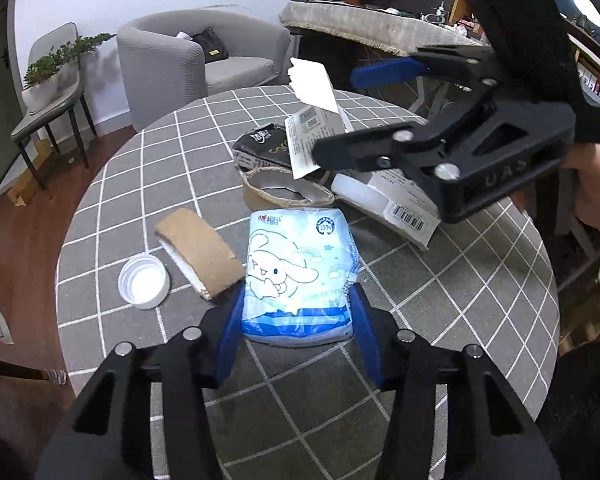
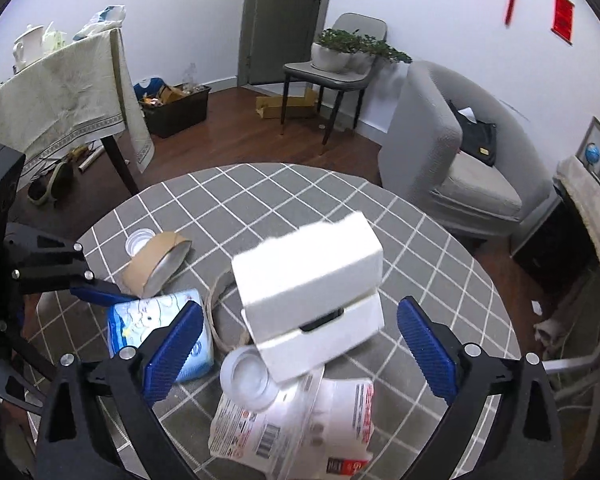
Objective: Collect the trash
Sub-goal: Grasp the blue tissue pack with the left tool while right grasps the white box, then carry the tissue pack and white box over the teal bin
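One tissue pack point(image 1: 298, 276), one cap point(image 1: 143, 283), one cardboard ring point(image 1: 202, 250)

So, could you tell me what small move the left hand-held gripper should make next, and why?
Probably finish closing and lift. The left hand-held gripper has its blue pads at both sides of the tissue pack, which lies flat on the checked table, clear of the cardboard roll.

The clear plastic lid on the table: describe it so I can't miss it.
On the round grey checked table, look left of the blue cartoon tissue pack. Past the brown cardboard tape roll lies the plastic lid: small, round, see-through, rim up.
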Demonstrator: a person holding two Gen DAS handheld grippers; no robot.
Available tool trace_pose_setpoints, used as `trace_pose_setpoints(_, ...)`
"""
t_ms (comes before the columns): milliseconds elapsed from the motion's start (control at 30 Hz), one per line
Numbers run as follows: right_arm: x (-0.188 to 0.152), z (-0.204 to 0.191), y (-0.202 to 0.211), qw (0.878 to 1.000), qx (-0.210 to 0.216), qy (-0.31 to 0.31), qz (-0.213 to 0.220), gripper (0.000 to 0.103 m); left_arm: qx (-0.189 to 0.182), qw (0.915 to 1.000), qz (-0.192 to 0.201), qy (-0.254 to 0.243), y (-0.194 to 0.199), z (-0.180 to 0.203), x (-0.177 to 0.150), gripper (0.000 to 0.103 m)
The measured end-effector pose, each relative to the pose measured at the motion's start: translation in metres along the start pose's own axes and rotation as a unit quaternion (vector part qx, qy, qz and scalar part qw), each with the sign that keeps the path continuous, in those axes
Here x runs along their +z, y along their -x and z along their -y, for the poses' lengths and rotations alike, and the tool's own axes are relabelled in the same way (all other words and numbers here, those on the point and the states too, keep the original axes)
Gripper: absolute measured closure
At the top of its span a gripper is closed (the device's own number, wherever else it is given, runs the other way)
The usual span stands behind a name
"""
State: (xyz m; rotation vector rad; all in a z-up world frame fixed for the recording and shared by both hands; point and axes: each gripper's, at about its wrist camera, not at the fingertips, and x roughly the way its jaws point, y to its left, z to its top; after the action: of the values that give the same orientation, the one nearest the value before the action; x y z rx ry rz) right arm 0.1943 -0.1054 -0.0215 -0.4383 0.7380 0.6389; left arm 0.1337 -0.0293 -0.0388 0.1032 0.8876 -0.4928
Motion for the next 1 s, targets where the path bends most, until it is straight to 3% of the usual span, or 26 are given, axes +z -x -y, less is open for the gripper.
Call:
trace_pose_setpoints(333, 0.019, 0.004, -0.024, 1.0, 0.015, 0.01, -0.023, 0.005, -0.05, 0.9986, -0.006, -0.013, 0.001, -0.003, 0.005, 0.05)
trace_pose_setpoints(433, 0.023, 0.001, -0.028, 0.999, 0.008, 0.016, -0.031, 0.029, -0.06, 0.9981, -0.009, -0.01, -0.001, -0.004, 0.004, 0.05)
trace_pose_setpoints(567, 0.022, -0.008, -0.03, 0.999, -0.001, 0.031, -0.041, 0.029, -0.06, 0.9979, -0.01, -0.022, 0.003, -0.001, -0.001, 0.051)
trace_pose_setpoints(1000, 0.032, -0.004, 0.009, 0.996, -0.024, -0.06, 0.053, 0.029, -0.046, 0.9981, 0.042, 0.005, 0.034, -0.01, -0.011, 0.051)
